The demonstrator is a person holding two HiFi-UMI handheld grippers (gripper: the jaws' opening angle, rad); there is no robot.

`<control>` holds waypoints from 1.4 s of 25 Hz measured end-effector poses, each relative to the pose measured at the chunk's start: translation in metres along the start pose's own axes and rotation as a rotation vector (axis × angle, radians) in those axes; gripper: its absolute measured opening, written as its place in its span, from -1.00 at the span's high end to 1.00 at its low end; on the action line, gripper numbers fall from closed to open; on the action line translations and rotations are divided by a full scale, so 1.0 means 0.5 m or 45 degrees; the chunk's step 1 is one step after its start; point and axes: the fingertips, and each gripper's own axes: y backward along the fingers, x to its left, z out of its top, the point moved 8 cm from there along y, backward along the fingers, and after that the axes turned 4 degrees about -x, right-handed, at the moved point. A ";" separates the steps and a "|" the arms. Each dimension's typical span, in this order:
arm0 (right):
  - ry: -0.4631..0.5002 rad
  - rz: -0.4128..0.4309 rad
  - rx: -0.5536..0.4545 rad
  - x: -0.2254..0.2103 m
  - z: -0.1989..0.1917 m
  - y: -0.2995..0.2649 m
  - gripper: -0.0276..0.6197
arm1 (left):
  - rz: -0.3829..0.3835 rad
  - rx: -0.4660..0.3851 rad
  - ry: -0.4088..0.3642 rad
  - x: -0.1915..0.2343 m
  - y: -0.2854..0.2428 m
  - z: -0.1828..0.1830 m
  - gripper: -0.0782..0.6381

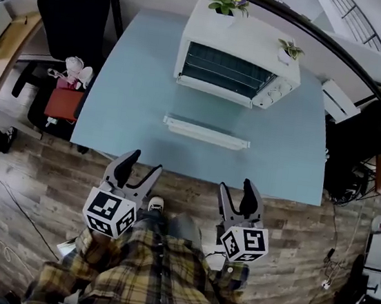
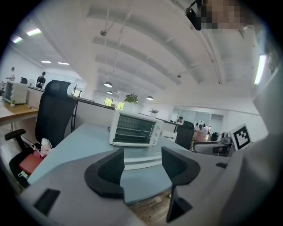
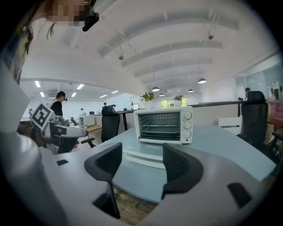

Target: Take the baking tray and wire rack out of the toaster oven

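A white boxy toaster oven (image 1: 238, 62) stands at the far middle of a pale blue-grey rectangular table (image 1: 294, 154). Its front is open toward the person. Through the opening, thin metal wire rack (image 3: 162, 126) bars run across the cavity. A darker flat layer just under them may be the baking tray, though the view is too small to be sure. A long white bar (image 1: 207, 133) lies level in front of the oven, apparently the handle edge of its let-down glass door.

Two small potted plants, one with purple flowers (image 1: 229, 2), sit on the oven's top.

The left gripper (image 1: 144, 163) and the right gripper (image 1: 236, 186) are both held over the wooden plank floor (image 1: 26, 182), short of the table's near edge. Their dark jaws are spread wide with nothing between them. Both point toward the oven, well apart from it.
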 end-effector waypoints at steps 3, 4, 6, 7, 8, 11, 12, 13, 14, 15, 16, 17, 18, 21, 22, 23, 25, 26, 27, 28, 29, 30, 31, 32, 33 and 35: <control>-0.007 -0.018 0.017 -0.005 0.000 -0.018 0.08 | -0.013 0.021 0.029 0.013 -0.020 -0.010 0.07; -0.011 -0.023 0.024 -0.008 -0.001 -0.026 0.08 | -0.017 0.030 0.036 0.018 -0.027 -0.012 0.07; -0.021 -0.033 0.038 -0.016 -0.002 -0.044 0.08 | -0.018 0.044 0.047 0.029 -0.044 -0.014 0.07; -0.026 -0.036 0.044 -0.021 -0.003 -0.054 0.08 | -0.016 0.048 0.053 0.035 -0.054 -0.012 0.07; -0.029 -0.037 0.049 -0.027 -0.003 -0.064 0.08 | -0.013 0.047 0.057 0.041 -0.063 -0.010 0.07; -0.034 -0.031 0.058 -0.046 0.000 -0.099 0.08 | 0.000 0.027 0.063 0.057 -0.095 0.005 0.07; -0.037 -0.027 0.056 -0.054 0.003 -0.111 0.08 | 0.003 0.019 0.063 0.061 -0.107 0.011 0.07; -0.039 -0.020 0.053 -0.063 0.007 -0.125 0.08 | 0.006 0.010 0.062 0.064 -0.120 0.018 0.07; -0.040 -0.012 0.051 -0.073 0.012 -0.141 0.08 | 0.009 0.002 0.060 0.067 -0.135 0.026 0.07; -0.038 -0.002 0.050 -0.084 0.017 -0.159 0.08 | 0.012 -0.006 0.057 0.071 -0.151 0.034 0.07; -0.035 0.009 0.049 -0.095 0.023 -0.178 0.08 | 0.014 -0.012 0.055 0.074 -0.168 0.043 0.07; -0.033 0.018 0.048 -0.107 0.030 -0.197 0.08 | 0.015 -0.017 0.054 0.078 -0.187 0.052 0.07; -0.031 0.028 0.048 -0.118 0.037 -0.215 0.08 | 0.016 -0.021 0.056 0.081 -0.205 0.060 0.07; -0.023 0.057 0.051 -0.152 0.058 -0.269 0.08 | 0.027 -0.033 0.059 0.086 -0.256 0.082 0.07; -0.021 0.065 0.051 -0.164 0.065 -0.286 0.08 | 0.033 -0.039 0.058 0.087 -0.273 0.090 0.07; -0.021 0.074 0.052 -0.175 0.072 -0.302 0.08 | 0.039 -0.045 0.057 0.087 -0.289 0.096 0.07; -0.023 0.093 0.052 -0.198 0.084 -0.332 0.08 | 0.052 -0.056 0.053 0.085 -0.320 0.109 0.08; -0.025 0.103 0.050 -0.209 0.089 -0.345 0.08 | 0.058 -0.060 0.050 0.084 -0.335 0.116 0.08; -0.027 0.114 0.050 -0.218 0.094 -0.357 0.08 | 0.063 -0.062 0.046 0.082 -0.348 0.121 0.08; -0.027 0.124 0.051 -0.227 0.097 -0.367 0.08 | 0.067 -0.063 0.045 0.081 -0.361 0.125 0.08; -0.026 0.134 0.054 -0.236 0.099 -0.377 0.08 | 0.070 -0.064 0.049 0.080 -0.374 0.128 0.08; -0.026 0.140 0.059 -0.245 0.100 -0.387 0.08 | 0.071 -0.063 0.058 0.079 -0.386 0.129 0.09; -0.026 0.145 0.066 -0.254 0.100 -0.397 0.08 | 0.073 -0.062 0.071 0.079 -0.398 0.128 0.10; -0.028 0.149 0.073 -0.262 0.100 -0.405 0.08 | 0.078 -0.062 0.089 0.080 -0.409 0.126 0.10; -0.031 0.153 0.081 -0.268 0.099 -0.413 0.08 | 0.084 -0.062 0.107 0.081 -0.418 0.124 0.10; -0.045 0.167 0.091 -0.277 0.095 -0.426 0.08 | 0.097 -0.057 0.132 0.084 -0.434 0.119 0.10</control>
